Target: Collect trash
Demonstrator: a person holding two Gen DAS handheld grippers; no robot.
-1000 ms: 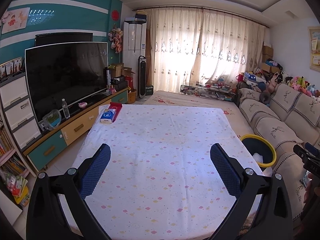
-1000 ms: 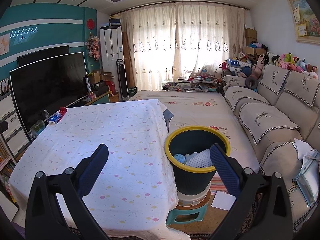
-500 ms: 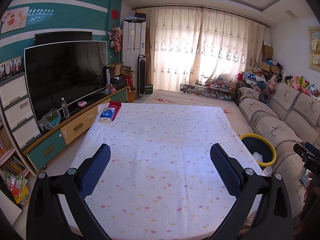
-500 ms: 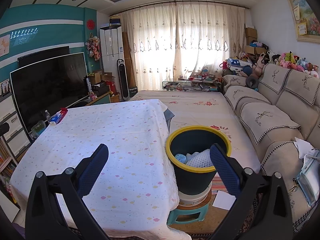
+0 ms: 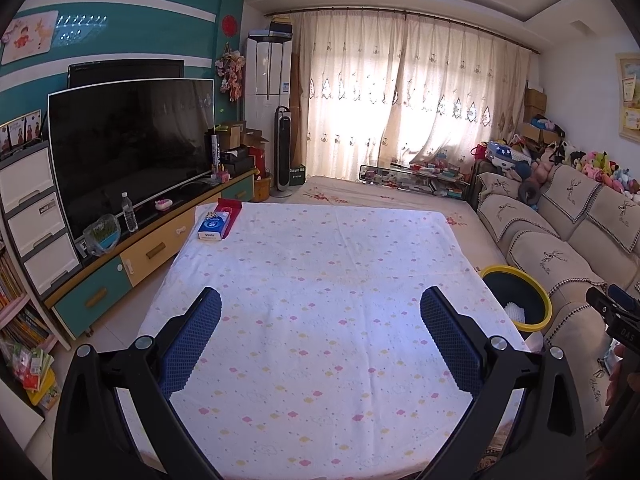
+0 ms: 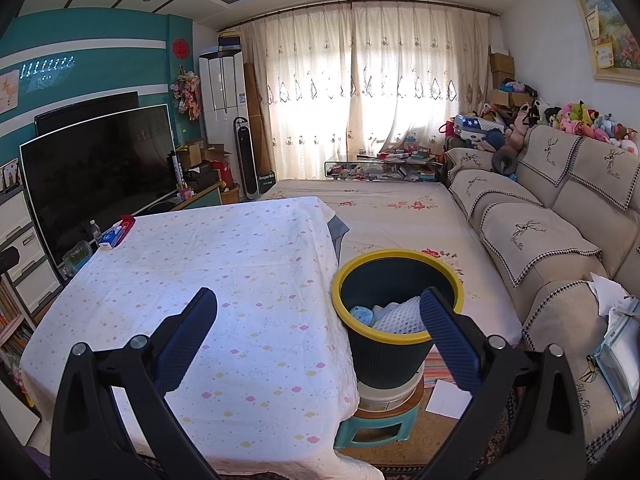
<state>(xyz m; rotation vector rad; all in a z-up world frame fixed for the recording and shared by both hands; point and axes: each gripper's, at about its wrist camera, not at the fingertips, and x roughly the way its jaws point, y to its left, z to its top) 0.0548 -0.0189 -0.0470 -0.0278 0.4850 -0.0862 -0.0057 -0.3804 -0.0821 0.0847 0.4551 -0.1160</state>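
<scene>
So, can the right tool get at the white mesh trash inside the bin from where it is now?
Probably yes. The right tool is open and empty, and the bin with the yellow rim stands uncovered just ahead of it, beside the table. The white mesh trash lies on top, with nothing between.

Left claw [image 5: 320, 312] view slightly lower and nearer the table [image 5: 320, 264]; right view barely shifted

- The right gripper [image 6: 318, 306] hangs with its jaws wide apart and nothing between them.
- A table [image 6: 224, 280] under a white dotted cloth fills the left.
- Just right of it, a yellow-rimmed dark bin [image 6: 390, 354] stands on a stool [image 6: 376, 428], holding white mesh and a blue scrap.
- A beige sofa [image 6: 532, 232] lines the right.
</scene>
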